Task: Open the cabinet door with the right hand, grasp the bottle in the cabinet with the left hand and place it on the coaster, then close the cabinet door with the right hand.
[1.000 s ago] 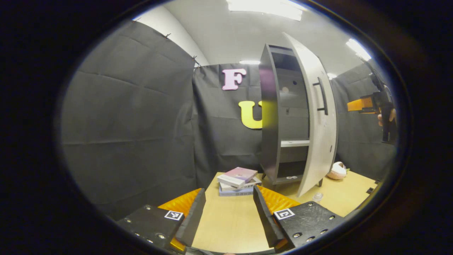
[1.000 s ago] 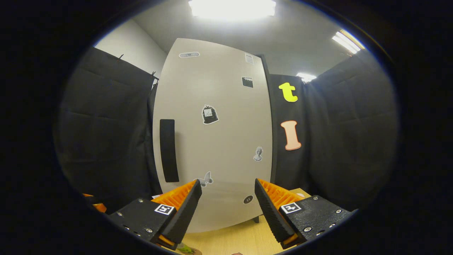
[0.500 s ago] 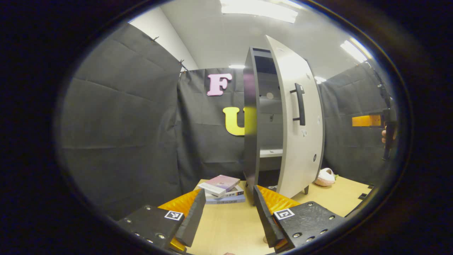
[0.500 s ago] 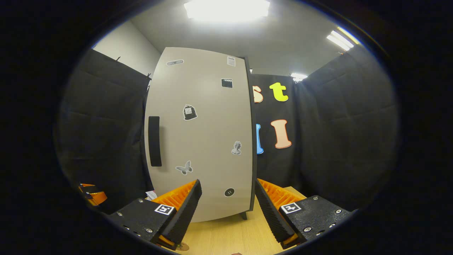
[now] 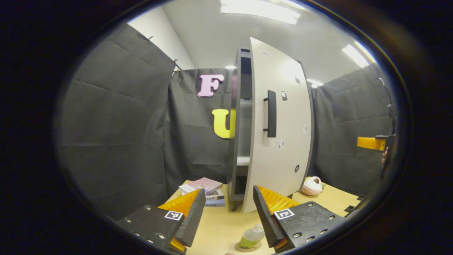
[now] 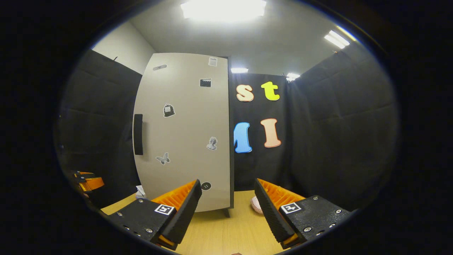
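Two grippers stand with fingers apart, each holding nothing. The bottle (image 5: 250,238) sits upright on the coaster (image 5: 247,247), just below the left gripper (image 5: 226,212). The cabinet door (image 5: 279,127), nearly shut, leaves a narrow gap at its handle (image 5: 271,113) side; its long axis runs vertical. It lies ahead and left of the right gripper (image 6: 226,210), apart from its fingers, the nearer hand for closing.

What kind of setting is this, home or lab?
Likely a staged data-collection booth, not a home: black cloth walls enclose a wooden table holding a small cabinet with a stickered door, books, and a bottle on a coaster.
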A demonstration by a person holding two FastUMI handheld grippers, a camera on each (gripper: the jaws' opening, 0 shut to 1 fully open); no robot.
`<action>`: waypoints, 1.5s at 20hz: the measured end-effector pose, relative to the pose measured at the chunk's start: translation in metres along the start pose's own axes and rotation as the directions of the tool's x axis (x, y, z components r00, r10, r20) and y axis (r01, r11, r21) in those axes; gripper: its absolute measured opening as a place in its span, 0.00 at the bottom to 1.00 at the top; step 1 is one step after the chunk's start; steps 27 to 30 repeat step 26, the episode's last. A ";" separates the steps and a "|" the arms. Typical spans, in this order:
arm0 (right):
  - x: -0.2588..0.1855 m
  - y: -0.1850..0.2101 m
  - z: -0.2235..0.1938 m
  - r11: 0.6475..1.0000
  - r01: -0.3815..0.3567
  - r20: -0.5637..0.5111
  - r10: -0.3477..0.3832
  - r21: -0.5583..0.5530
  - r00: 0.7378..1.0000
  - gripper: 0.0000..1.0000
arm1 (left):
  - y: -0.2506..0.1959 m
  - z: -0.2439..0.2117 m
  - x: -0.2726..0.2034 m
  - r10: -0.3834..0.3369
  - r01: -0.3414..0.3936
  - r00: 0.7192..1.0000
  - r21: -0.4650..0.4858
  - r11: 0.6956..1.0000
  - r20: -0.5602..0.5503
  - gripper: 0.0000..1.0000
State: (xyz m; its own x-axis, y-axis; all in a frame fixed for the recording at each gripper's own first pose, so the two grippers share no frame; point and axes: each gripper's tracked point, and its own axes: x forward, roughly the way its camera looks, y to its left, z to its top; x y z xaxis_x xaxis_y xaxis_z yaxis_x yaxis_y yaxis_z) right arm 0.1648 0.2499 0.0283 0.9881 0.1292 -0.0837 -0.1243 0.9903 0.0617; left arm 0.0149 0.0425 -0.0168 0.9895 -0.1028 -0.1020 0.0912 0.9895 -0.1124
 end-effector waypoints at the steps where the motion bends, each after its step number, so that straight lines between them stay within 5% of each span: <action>1: -0.001 -0.005 -0.001 1.000 -0.001 0.001 0.001 -0.002 1.000 0.93 | -0.005 0.004 0.001 0.001 -0.001 1.000 -0.002 1.000 0.002 0.72; 15: -0.020 -0.069 0.004 1.000 0.025 0.078 -0.023 -0.017 0.997 0.93 | -0.045 0.039 -0.005 0.034 -0.035 0.998 0.015 0.999 0.055 0.81; 30: -0.022 -0.069 -0.001 0.999 0.037 0.067 -0.037 0.002 0.997 0.93 | -0.043 0.046 -0.009 0.052 -0.057 0.995 0.062 0.996 0.083 0.81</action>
